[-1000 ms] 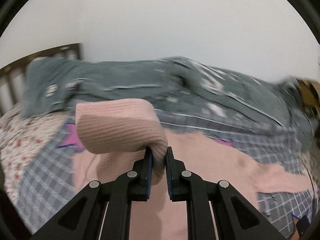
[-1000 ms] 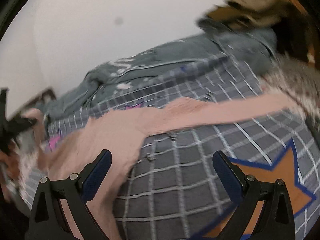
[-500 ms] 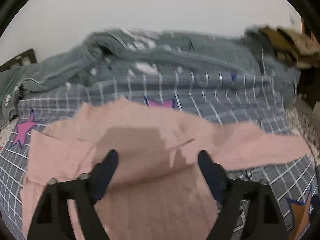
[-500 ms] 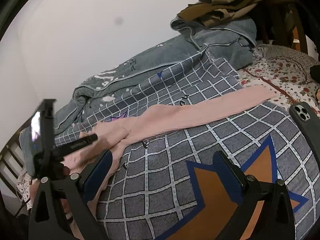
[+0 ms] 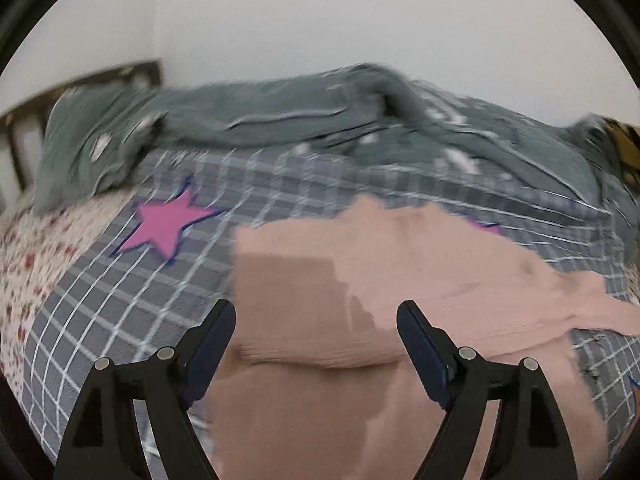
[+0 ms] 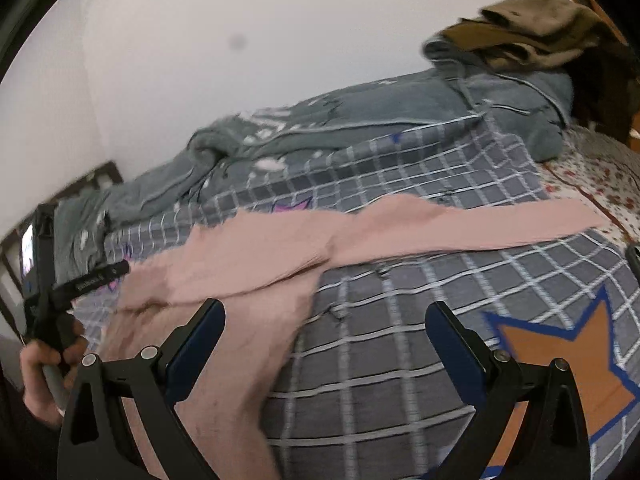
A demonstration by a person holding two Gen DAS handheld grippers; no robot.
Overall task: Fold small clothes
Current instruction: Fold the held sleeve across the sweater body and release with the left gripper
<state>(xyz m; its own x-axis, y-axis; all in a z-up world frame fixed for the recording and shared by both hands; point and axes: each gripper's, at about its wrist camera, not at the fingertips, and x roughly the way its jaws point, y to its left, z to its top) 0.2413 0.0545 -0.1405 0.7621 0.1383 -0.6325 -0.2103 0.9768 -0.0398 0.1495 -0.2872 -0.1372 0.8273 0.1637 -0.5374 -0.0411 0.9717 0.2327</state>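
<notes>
A pink knit sweater (image 5: 360, 280) lies on the grey checked bedspread (image 5: 120, 300), its left sleeve folded over the body. My left gripper (image 5: 316, 320) is open and empty, just above the sweater's folded part. In the right wrist view the sweater (image 6: 248, 256) stretches across the bed with its right sleeve (image 6: 500, 224) laid out straight to the right. My right gripper (image 6: 324, 320) is open and empty above the sweater's right edge. The left gripper's handle and the hand holding it (image 6: 52, 320) show at the far left.
A rumpled grey-green duvet (image 5: 300, 120) lies along the wall behind the sweater. Brown clothes (image 6: 532, 28) are piled at the bed's far right. A dark headboard (image 5: 24, 120) stands at the left. A phone's edge (image 6: 634, 256) lies at the right.
My left gripper let go of the pink sleeve it was carrying, opened, and pulled back; the sleeve now lies folded over the sweater. My right gripper stayed open and swung a little.
</notes>
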